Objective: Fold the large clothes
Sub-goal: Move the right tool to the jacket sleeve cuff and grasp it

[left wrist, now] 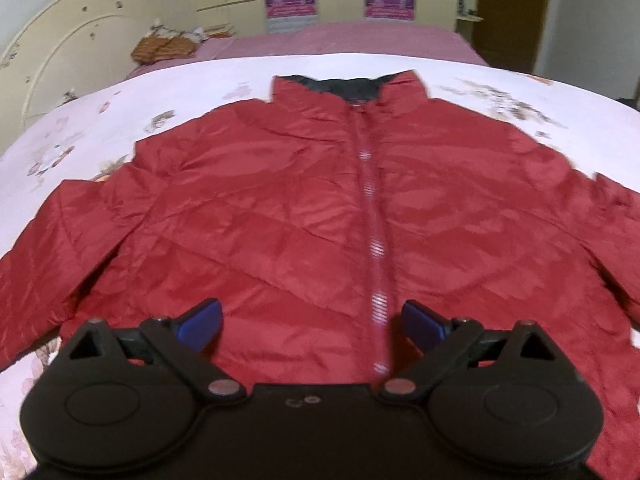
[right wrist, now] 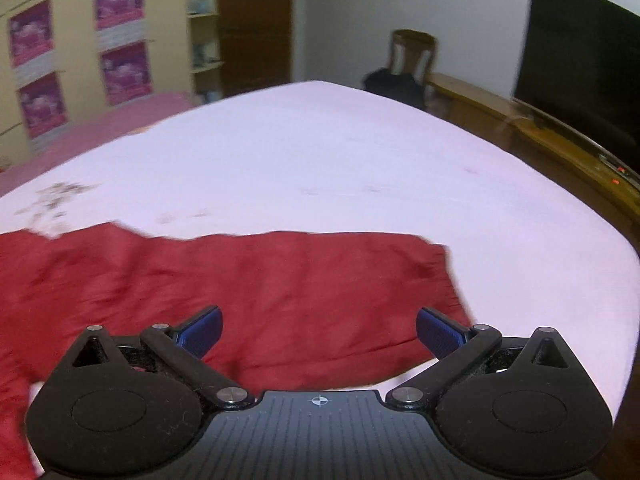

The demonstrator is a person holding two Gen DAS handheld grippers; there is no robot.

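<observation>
A red quilted jacket lies flat on the bed, front up, zipped, with its dark-lined collar at the far side and both sleeves spread out. My left gripper hovers above the jacket's lower hem just left of the zipper, its blue pads wide apart and nothing between them. In the right wrist view one red sleeve stretches across the sheet, its cuff at the right. My right gripper hangs over that sleeve near the cuff, open and empty.
The bed carries a pale floral sheet over a pink cover. An orange bundle lies by the cream headboard. A wooden footboard, a chair and a dark screen stand beyond the bed's right edge.
</observation>
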